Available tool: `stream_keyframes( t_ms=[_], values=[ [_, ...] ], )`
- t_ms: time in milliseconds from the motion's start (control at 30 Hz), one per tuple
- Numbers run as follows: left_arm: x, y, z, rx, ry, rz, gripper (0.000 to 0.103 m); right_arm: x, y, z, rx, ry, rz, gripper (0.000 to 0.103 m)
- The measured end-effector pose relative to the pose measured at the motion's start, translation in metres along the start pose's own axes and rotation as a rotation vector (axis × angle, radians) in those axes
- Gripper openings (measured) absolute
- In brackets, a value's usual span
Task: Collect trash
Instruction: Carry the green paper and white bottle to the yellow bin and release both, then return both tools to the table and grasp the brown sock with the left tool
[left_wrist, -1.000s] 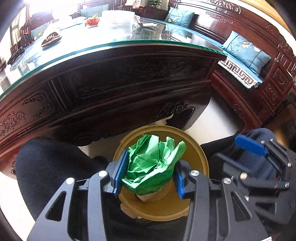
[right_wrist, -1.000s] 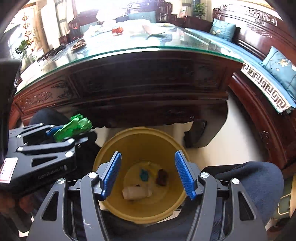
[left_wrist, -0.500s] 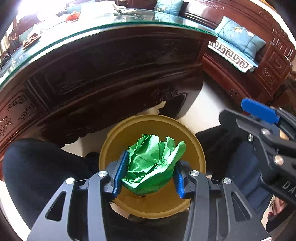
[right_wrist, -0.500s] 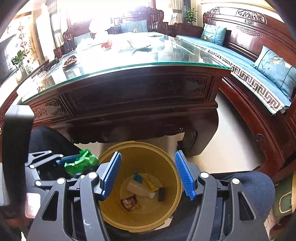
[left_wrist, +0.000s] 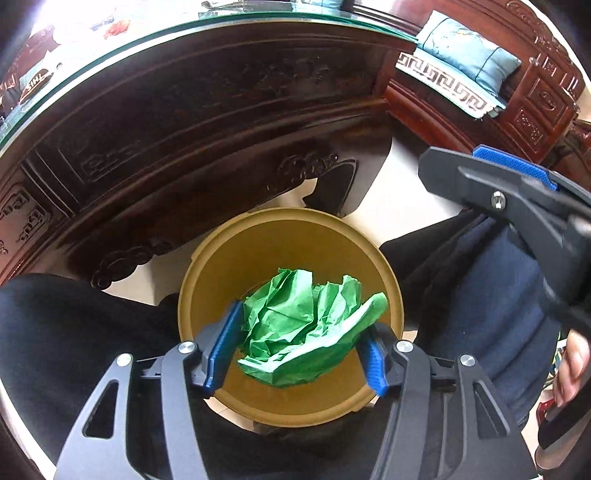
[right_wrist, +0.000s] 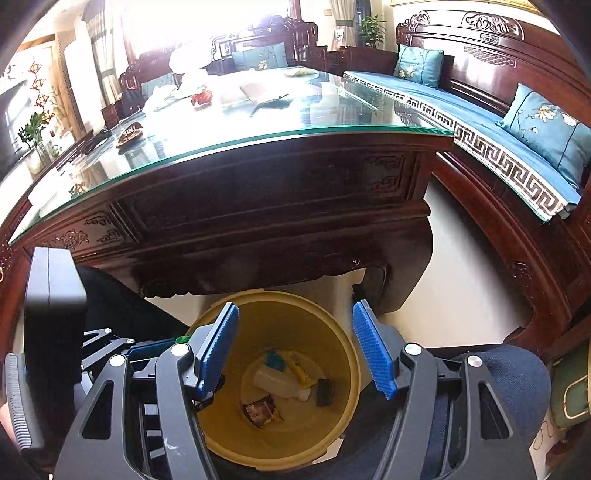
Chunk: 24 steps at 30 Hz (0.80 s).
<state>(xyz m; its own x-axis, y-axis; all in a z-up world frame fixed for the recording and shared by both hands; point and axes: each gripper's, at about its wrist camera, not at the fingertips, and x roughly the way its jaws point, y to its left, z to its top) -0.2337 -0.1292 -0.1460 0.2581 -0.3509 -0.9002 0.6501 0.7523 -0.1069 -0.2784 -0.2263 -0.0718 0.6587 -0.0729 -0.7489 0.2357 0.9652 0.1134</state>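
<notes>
My left gripper (left_wrist: 299, 347) is shut on a crumpled green paper ball (left_wrist: 306, 332) and holds it right over the mouth of a yellow trash bin (left_wrist: 280, 243) on the floor. My right gripper (right_wrist: 299, 350) is open and empty above the same bin (right_wrist: 347, 354). Inside the bin lie a white bottle (right_wrist: 280, 382), a dark wrapper (right_wrist: 262, 410) and other small scraps. The left gripper's body (right_wrist: 110, 350) shows at the left of the right wrist view, and the right gripper's body (left_wrist: 517, 195) at the right of the left wrist view.
A dark carved wooden table (right_wrist: 258, 206) with a glass top stands just behind the bin, with a red item (right_wrist: 201, 98) and papers on it. A wooden bench with blue cushions (right_wrist: 535, 125) runs along the right. The person's dark-clad legs (left_wrist: 66, 332) flank the bin.
My left gripper has tilted down and closer over the bin with the green paper in it. My right gripper has lifted and pulled back, showing more of the table top.
</notes>
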Motion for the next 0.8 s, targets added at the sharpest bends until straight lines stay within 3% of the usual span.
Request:
stream_keyframes(
  t_ms=[300, 800],
  values=[
    [-0.002, 0.0, -0.002, 0.001, -0.004, -0.008, 0.071, 0.001, 0.001, 0.001, -0.003, 0.004, -0.002, 0.066],
    [-0.012, 0.0, 0.002, 0.013, -0.032, 0.002, 0.074, 0.001, 0.003, 0.004, -0.007, 0.001, 0.0, 0.065]
  ],
)
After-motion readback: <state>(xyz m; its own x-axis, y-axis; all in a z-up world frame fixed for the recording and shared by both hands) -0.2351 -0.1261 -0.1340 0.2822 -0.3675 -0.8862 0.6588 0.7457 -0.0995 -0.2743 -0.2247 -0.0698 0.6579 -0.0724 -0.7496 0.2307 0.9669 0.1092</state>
